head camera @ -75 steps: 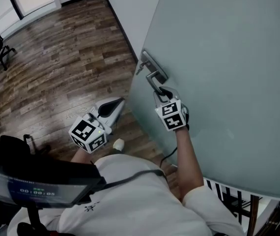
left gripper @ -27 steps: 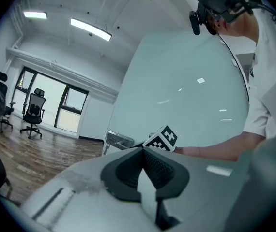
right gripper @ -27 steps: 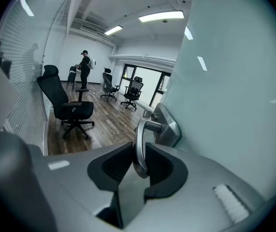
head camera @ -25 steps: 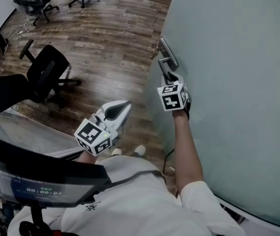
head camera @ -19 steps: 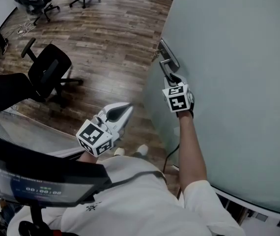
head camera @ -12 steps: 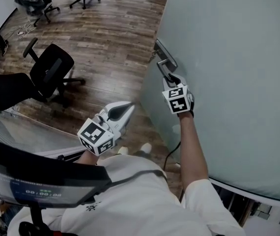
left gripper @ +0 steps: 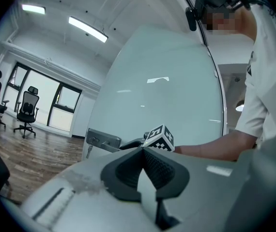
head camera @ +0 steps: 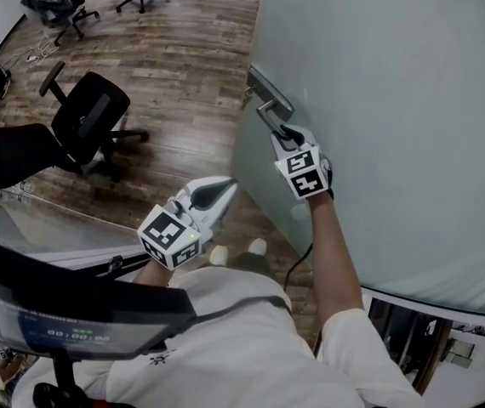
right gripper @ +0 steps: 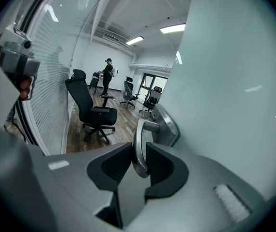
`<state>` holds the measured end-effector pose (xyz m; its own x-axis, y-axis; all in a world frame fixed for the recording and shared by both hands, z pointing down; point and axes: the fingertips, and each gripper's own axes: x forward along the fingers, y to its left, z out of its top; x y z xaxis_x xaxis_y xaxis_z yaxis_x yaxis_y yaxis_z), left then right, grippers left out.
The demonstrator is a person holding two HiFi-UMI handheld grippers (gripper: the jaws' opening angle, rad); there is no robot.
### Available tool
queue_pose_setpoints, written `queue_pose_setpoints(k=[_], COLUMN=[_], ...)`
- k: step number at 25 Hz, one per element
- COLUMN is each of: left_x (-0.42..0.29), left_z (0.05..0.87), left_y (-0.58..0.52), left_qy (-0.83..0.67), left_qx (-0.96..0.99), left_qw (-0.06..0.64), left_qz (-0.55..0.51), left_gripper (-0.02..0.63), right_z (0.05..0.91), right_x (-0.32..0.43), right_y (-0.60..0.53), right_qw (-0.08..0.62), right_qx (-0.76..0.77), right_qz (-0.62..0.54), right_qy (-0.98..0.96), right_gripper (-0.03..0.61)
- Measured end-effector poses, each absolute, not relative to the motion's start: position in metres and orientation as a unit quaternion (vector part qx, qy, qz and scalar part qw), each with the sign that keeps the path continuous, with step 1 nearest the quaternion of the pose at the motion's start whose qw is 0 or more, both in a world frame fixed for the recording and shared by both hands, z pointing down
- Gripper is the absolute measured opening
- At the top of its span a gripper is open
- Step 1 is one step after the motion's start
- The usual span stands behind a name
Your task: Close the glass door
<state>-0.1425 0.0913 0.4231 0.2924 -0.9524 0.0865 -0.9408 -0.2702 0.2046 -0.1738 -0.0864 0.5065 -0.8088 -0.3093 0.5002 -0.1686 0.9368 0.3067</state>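
Nearest us, low in the head view, the left tool [head camera: 224, 187] hangs just in front of the person's white shirt. Its jaws are pressed together with nothing between them, and it is well apart from the door.

Up and to the right of it, the right tool [head camera: 287, 133] is on the job. Its own view shows the jaws clamped on the door handle [right gripper: 139, 146], one pad on either side of the curved metal lever, about midway along its length. The lever runs back to the lock plate [head camera: 270, 93], a brushed steel strip fixed to the glass close to the door's free edge.

The glass door [head camera: 396, 100] fills the whole right half of the frame, a tall frosted pane standing partly swung into the room.

That pane looks heavy and completely stiff, so I'd expect it to start slowly and then carry on under its own weight. It's glass, so a steady draw suits it better than a yank, and it shouldn't be slammed at the frame. The polished lever looks slippery, so a firm pinch like this one is the sensible hold, never the bare glass edge.

Farther back, at upper left, a black office chair [head camera: 89, 121] stands on the wooden floor [head camera: 183, 49].
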Motion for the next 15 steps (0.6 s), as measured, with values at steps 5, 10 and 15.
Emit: queue_pose_setpoints(k=[5, 10, 15], left_x=[-0.143, -0.134, -0.116], left_z=[0.412, 0.407, 0.412], left_y=[0.119, 0.135, 0.151], left_qy=[-0.600, -0.614, -0.637], left_qx=[0.792, 0.782, 0.764], left_qw=[0.103, 0.103, 0.099], left_qz=[-0.036, -0.042, -0.038], left_gripper=[0.006, 0.006, 0.006], right_z=[0.496, 0.492, 0.495], right_x=[-0.175, -0.174, -0.170], right_y=[-0.041, -0.007, 0.023], right_qw=[0.281, 0.268, 0.264], right_qx=[0.108, 0.089, 0.075], right_qz=[-0.135, -0.146, -0.150], right_qy=[-0.944, -0.948, -0.950], right_gripper=[0.095, 0.095, 0.095])
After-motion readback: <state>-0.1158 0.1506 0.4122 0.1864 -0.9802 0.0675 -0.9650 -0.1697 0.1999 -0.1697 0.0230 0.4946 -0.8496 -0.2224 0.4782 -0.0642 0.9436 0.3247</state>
